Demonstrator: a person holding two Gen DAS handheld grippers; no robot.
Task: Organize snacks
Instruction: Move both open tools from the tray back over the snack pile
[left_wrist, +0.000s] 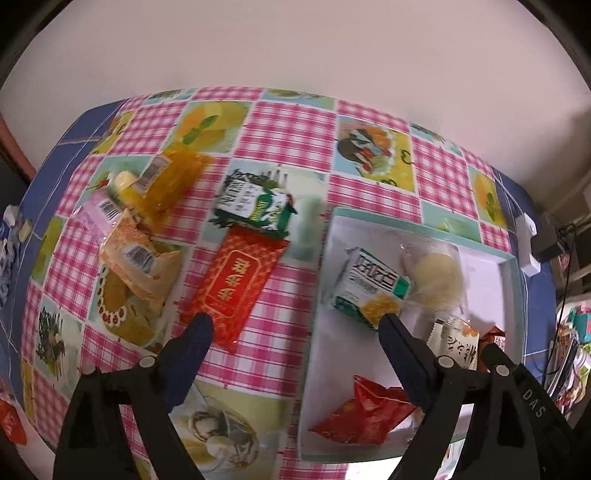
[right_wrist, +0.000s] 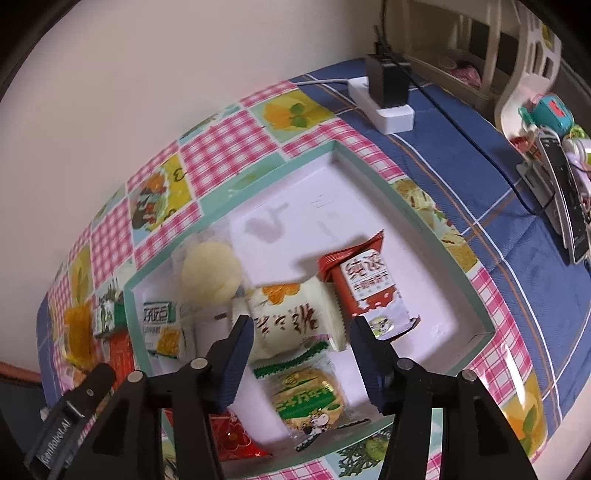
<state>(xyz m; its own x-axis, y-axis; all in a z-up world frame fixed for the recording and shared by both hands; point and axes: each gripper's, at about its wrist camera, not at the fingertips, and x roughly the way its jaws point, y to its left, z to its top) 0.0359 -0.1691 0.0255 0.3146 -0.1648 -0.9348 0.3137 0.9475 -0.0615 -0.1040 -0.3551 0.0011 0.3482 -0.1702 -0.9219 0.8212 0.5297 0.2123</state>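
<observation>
In the tray (right_wrist: 436, 236): round pale cake (right_wrist: 210, 277), cream packet (right_wrist: 295, 317), red-and-white packet (right_wrist: 369, 291), others.
Left on the tablecloth (left_wrist: 288, 129): my red packet (left_wrist: 236, 288), green-white packet (left_wrist: 255, 203), orange bag (left_wrist: 173, 177), more.
My left gripper (left_wrist: 295, 332): wide, empty.
My right gripper (right_wrist: 301, 343): part-open, astride the cream packet, not pressing.
Right view only: power strip (right_wrist: 384, 107).

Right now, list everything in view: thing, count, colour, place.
tray: 1, white, teal rim, on tablecloth
tablecloth: 1, pink check with fruit squares, over blue cloth
snack packets in tray: about 7, cream, red, green, white
snack packets on cloth: about 6, red, green-white, orange, yellow, pink, left of tray
power strip: 1, white, black adapter plugged in, on blue cloth
phone: 1, dark, on a stand, far right
left gripper: 1, black, open, empty
right gripper: 1, black, open over tray
</observation>
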